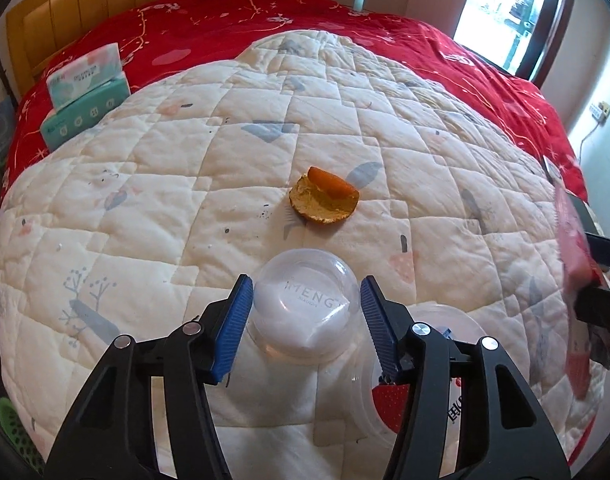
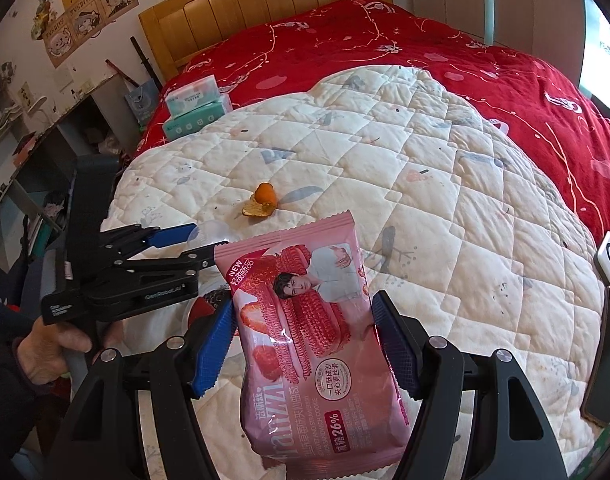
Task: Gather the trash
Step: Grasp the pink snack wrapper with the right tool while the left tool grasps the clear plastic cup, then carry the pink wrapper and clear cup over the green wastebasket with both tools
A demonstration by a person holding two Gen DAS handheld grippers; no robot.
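The right tongs [image 2: 305, 340] grip a pink strawberry cookie wrapper [image 2: 309, 328] from both sides, holding it above the white quilt [image 2: 445, 200] on the bed. The left tongs [image 1: 305, 312] stand spread wide on either side of a clear plastic cup [image 1: 303, 312] lying on the quilt, with gaps to both blue pads, beside a clear lid [image 1: 445, 320]. An orange peel [image 1: 323, 200] lies farther up the quilt, and tissue packs [image 1: 85, 96] sit on the red bedspread [image 1: 385, 28].
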